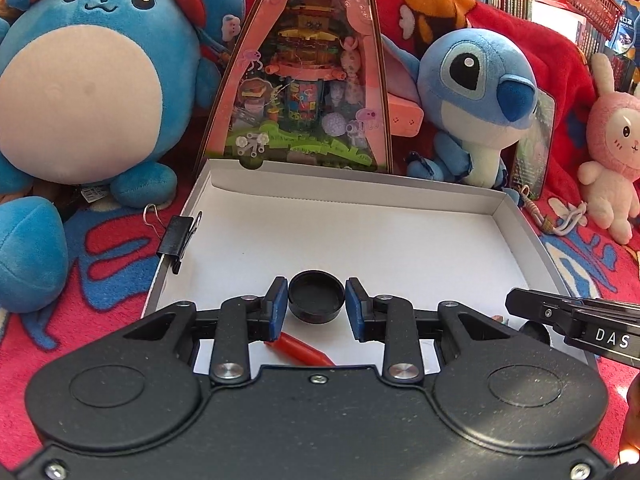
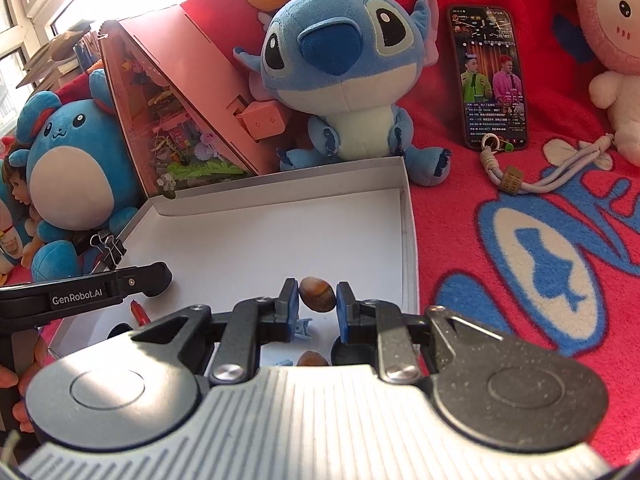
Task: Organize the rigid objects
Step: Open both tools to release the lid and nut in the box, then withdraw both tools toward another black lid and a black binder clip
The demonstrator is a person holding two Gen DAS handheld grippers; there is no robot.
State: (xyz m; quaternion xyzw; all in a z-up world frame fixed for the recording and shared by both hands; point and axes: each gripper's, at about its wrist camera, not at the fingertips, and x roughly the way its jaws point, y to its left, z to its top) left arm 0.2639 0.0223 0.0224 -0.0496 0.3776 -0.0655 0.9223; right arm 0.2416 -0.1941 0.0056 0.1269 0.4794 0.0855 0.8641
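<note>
My left gripper (image 1: 317,289) is shut on a small black round cap (image 1: 316,306), held open side up just over the floor of a shallow white cardboard box (image 1: 360,236). Below it in the box lies a red pen-like stick (image 1: 305,350). In the right wrist view my right gripper (image 2: 317,292) is shut on a brown nut (image 2: 319,296) over the same box (image 2: 280,236), near its right wall. Under that gripper lie a second nut (image 2: 312,359), a light blue clip (image 2: 304,328) and a dark round piece (image 2: 352,350), partly hidden.
A black binder clip (image 1: 180,240) grips the box's left wall. Behind the box stand a pink triangular toy case (image 1: 308,80) and blue plush toys (image 1: 476,92). On the red blanket to the right lie a phone (image 2: 490,76) with a lanyard (image 2: 516,180) and a pink plush (image 2: 612,40).
</note>
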